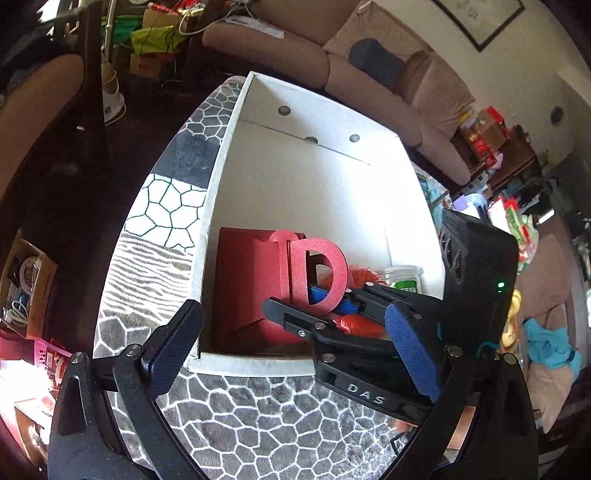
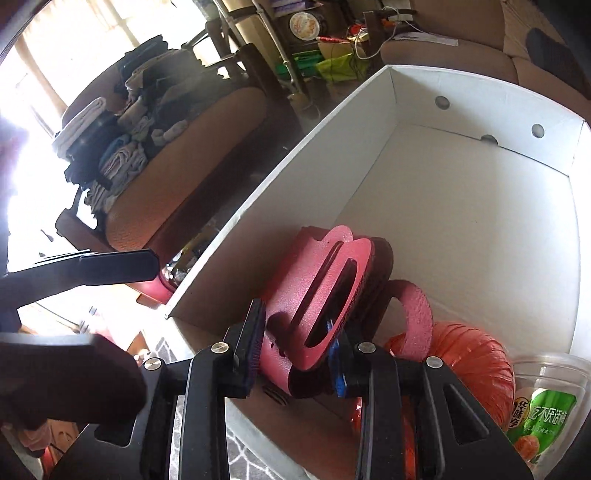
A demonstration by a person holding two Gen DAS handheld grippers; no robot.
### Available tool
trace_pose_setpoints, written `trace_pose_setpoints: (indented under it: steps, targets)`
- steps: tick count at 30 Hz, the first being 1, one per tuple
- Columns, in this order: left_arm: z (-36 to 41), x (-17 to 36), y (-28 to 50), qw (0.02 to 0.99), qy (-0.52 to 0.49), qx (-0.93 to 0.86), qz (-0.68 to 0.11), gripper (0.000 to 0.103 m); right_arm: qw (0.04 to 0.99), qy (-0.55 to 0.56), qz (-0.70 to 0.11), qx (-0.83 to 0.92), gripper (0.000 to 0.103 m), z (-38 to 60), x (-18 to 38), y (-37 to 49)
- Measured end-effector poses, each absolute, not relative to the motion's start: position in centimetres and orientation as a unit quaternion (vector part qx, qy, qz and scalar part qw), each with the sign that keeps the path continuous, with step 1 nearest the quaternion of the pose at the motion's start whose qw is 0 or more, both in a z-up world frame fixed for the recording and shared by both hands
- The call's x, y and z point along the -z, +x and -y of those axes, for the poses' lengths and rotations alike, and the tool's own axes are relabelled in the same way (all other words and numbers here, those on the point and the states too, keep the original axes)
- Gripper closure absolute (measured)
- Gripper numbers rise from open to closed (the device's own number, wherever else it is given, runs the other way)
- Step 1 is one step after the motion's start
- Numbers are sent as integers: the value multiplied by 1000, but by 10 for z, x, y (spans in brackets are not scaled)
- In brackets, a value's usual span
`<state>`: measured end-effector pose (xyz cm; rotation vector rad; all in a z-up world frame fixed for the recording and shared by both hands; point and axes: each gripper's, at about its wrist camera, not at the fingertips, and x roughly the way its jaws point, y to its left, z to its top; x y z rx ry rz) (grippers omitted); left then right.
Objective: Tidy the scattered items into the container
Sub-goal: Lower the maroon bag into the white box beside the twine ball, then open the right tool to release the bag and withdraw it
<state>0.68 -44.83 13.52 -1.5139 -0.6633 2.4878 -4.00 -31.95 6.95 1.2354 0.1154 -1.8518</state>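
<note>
Fingers (image 2: 246, 354) of the right gripper (image 2: 295, 354) pinch a red foam letter D (image 2: 332, 291) low inside the white box (image 2: 258, 206), hiding what lies beneath it. Left gripper (image 1: 295, 354) fingers stand wide apart, holding nothing, above the patterned rug (image 1: 258, 417). An orange roll (image 2: 476, 354) and plastic cup (image 2: 546, 402) are partly cut off.

This was a lived-in home living room. A long brown sofa (image 1: 373, 74) with loose cushions ran along a pale wall under a framed picture (image 1: 484, 22). A patterned grey rug (image 1: 258, 424) covered the surface in front. Folded clothes (image 2: 122, 136) were stacked on a round seat (image 2: 177, 147) by a bright window, and cardboard boxes (image 1: 147, 62) and bags cluttered the edges.
</note>
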Motion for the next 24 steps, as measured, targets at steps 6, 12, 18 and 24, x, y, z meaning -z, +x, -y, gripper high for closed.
trace_pose_setpoints:
  steps: [6,12,18,24]
  targets:
    - [450,-125,-3,79,-505,-820,258,4,425,465,-49,775,30,266,-115,-37]
    - [428,-127,-17,109,-500,-809,289,4,399,482,-47,779,30,229,-111,-51]
    - [384,-112,-52,142,-535,-779,295,4,378,505,-97,770,30,224,-74,-46]
    - [381,-96,-66,148,-538,-757,340,4,383,489,-107,776,33,218,-72,-39]
